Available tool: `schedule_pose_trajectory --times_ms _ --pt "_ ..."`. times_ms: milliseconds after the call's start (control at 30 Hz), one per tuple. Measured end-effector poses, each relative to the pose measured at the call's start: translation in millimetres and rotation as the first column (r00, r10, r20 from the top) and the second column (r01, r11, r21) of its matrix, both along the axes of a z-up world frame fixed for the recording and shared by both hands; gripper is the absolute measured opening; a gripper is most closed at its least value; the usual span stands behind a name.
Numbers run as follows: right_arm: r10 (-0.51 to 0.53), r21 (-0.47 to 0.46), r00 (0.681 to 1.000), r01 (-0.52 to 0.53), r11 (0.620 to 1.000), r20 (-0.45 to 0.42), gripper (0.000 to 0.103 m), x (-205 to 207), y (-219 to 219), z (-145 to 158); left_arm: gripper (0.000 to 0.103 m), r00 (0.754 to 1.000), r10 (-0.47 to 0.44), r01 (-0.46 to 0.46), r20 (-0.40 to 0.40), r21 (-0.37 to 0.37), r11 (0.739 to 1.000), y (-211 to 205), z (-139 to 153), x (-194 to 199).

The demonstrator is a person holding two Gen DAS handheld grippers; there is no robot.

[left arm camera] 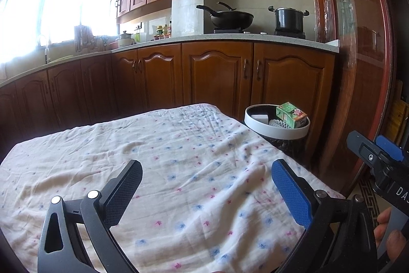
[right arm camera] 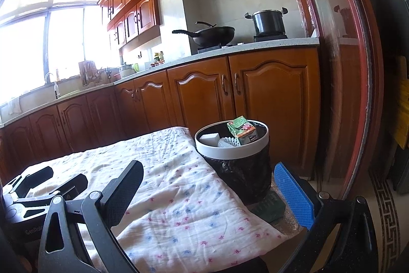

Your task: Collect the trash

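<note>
Bare floral cloth (left arm camera: 179, 170), carton (left arm camera: 291, 114) in bin (left arm camera: 255, 123)

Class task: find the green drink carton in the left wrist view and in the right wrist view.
Left wrist view: green drink carton right of centre, sticking out of the white-rimmed round bin.
Right wrist view: carton centre-right, in the same bin.
Shared landmark: black wok on the stove.

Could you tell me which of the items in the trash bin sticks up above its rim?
The green drink carton, tilted at the right side of the bin. The white block and white foam netting beside it lie lower.
</note>
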State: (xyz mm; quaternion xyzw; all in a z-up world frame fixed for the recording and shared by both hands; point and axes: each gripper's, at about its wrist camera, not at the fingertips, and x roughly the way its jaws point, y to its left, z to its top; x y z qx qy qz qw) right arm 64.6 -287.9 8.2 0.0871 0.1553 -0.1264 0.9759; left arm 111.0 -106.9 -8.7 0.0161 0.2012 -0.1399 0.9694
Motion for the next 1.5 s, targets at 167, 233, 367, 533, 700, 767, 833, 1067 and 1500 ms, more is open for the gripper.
schedule_pose_trajectory --times_ms 167,233,367,533,700,767,833,1067,1500 --pt "0.002 0.002 1.000 -0.002 1.000 0.001 0.103 0.1 0.5 0.2 0.102 1.000 0.004 -0.004 -0.004 0.000 1.000 0.0 -0.3 0.4" --pt "0.002 0.003 1.000 -0.002 1.000 -0.001 0.103 0.5 1.3 0.8 0.102 1.000 0.002 -0.002 -0.007 0.000 1.000 1.2 -0.1 1.6" --pt "0.004 0.003 1.000 -0.004 1.000 -0.005 0.103 0.8 3.7 1.0 0.102 1.000 -0.002 0.002 -0.011 0.000 1.000 2.7 0.6 3.6" --pt "0.007 0.007 1.000 -0.006 1.000 -0.007 0.103 0.9 5.1 0.8 0.102 1.000 -0.006 0.006 -0.014 0.002 1.000 2.6 0.3 4.2" --pt "0.007 0.007 1.000 -0.007 1.000 -0.006 0.103 0.7 5.0 0.5 0.102 1.000 -0.010 0.010 -0.013 0.000 1.000 3.8 -0.7 5.0" --pt "0.008 0.009 1.000 -0.008 1.000 -0.007 0.103 0.9 5.1 0.3 0.102 1.000 -0.009 0.009 -0.010 0.000 1.000 4.2 -1.0 4.7" --pt "0.010 0.011 1.000 -0.010 1.000 -0.006 0.103 0.7 5.8 0.3 0.102 1.000 -0.010 0.010 -0.011 0.000 1.000 4.2 -1.1 5.1" --pt "0.010 0.012 1.000 -0.010 1.000 -0.006 0.103 0.7 6.2 -0.1 0.102 1.000 -0.015 0.015 -0.013 0.001 1.000 4.1 -0.5 3.4" --pt "0.012 0.020 1.000 -0.012 1.000 -0.002 0.103 0.6 9.1 -0.5 0.102 1.000 -0.019 0.019 -0.015 -0.001 1.000 3.9 0.0 3.6"
